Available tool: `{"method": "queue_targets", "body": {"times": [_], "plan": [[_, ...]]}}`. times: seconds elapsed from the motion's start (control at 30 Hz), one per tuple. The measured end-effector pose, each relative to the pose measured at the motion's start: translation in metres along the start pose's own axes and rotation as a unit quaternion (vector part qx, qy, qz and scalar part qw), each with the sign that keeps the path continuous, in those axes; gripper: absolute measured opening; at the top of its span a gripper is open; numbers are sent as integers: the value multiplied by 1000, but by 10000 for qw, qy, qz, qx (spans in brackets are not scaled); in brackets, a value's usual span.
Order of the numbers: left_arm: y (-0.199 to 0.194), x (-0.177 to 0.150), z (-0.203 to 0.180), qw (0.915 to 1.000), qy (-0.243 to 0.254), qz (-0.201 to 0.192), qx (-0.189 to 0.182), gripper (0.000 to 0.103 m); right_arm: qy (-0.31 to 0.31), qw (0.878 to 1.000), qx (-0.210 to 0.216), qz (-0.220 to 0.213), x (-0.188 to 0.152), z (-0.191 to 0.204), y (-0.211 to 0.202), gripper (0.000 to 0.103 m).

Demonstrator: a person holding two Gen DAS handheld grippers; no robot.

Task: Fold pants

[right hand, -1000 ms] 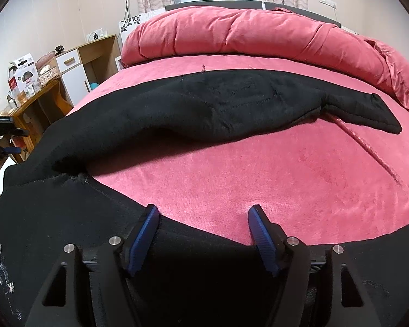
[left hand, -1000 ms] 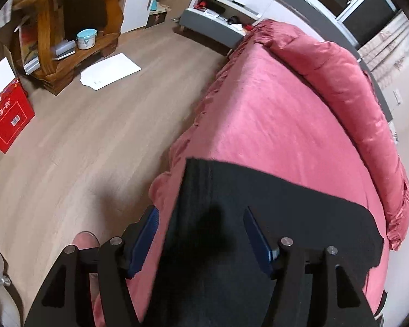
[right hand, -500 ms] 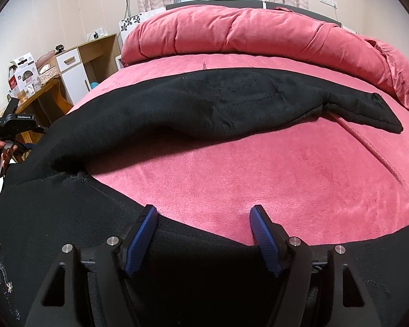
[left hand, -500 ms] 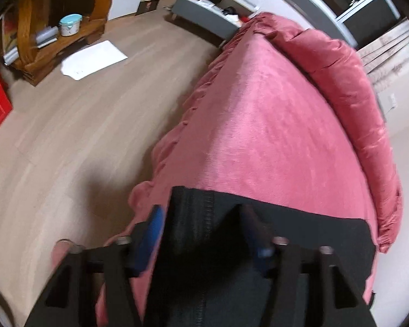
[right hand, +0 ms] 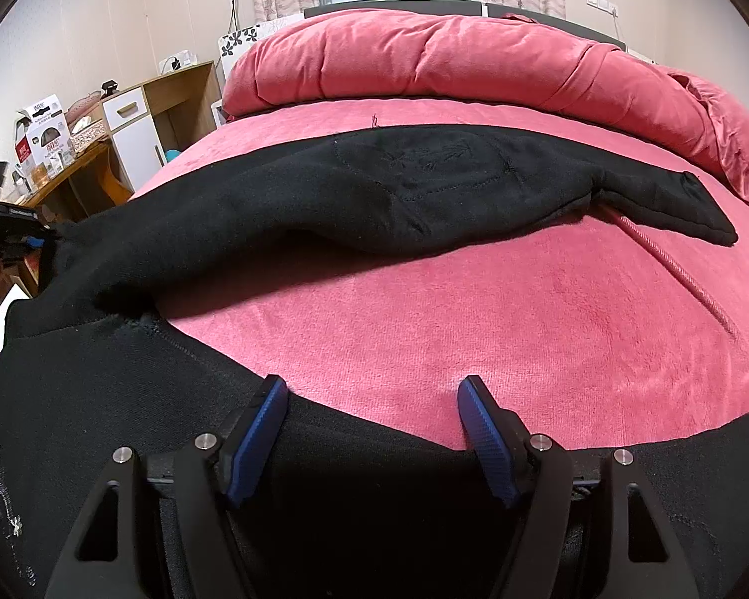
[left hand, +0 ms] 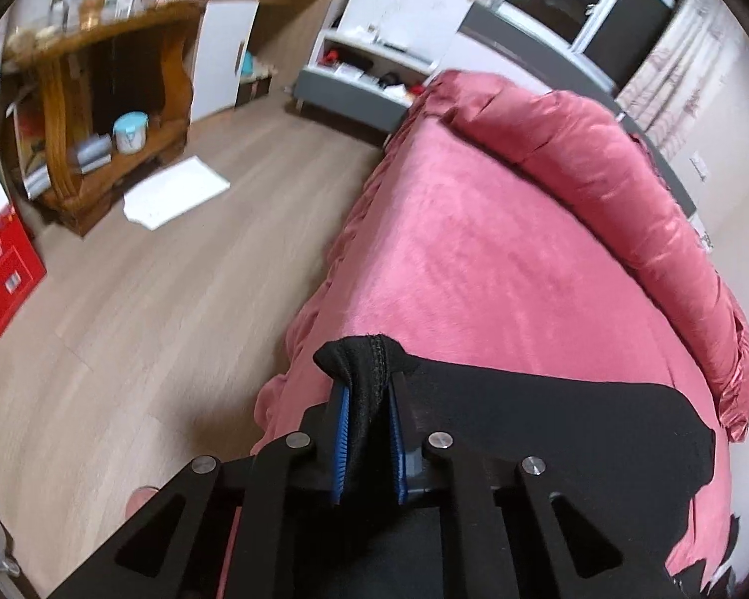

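Observation:
Black pants (right hand: 374, 189) lie spread across a red bed (right hand: 524, 309), one leg stretching to the far right, the other under my right gripper. My left gripper (left hand: 367, 399) is shut on a bunched corner of the pants (left hand: 369, 354) at the bed's left edge; the rest of the fabric (left hand: 549, 424) spreads to the right. It also shows at the left edge of the right wrist view (right hand: 10, 229). My right gripper (right hand: 372, 394) is open, its blue pads either side of the near leg's edge (right hand: 349, 449).
A rolled red duvet (right hand: 449, 55) lies along the bed's head. Wooden floor (left hand: 150, 299) with a white sheet of paper (left hand: 175, 192), a wooden shelf unit (left hand: 85, 115) and a red box (left hand: 2, 279) lie left of the bed.
My left gripper has closed on the pants' corner, bunching the fabric between its pads, and lifted it a little. My right gripper stays open in place.

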State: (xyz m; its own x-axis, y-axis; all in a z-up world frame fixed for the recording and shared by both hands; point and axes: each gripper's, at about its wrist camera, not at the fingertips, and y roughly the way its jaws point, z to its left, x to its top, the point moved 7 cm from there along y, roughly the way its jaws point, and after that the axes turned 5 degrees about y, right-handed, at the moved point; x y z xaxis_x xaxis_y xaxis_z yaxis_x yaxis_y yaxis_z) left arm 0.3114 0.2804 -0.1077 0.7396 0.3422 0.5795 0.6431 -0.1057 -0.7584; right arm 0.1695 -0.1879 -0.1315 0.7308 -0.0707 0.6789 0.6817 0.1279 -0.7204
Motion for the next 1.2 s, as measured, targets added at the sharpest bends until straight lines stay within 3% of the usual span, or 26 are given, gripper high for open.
{"method": "queue_targets", "body": {"times": [0.2,0.57,0.97,1.2], "plan": [[-52,-7,-25,9985,386,-356,-180,13,-4,10000,-5,0,0,0,0,72],[-116,-30,-57,9944,640,-757,-377,12,-22,10000,-36,2,0,0,0,72],[-156,-58,-58,9929,484,-877,-638,12,-30,10000,-53,14,1,-1,0,73],[-169,-97,-58,9922,535,-864,-716,11,-53,9999,-97,69,2,-2,1,74]]}}
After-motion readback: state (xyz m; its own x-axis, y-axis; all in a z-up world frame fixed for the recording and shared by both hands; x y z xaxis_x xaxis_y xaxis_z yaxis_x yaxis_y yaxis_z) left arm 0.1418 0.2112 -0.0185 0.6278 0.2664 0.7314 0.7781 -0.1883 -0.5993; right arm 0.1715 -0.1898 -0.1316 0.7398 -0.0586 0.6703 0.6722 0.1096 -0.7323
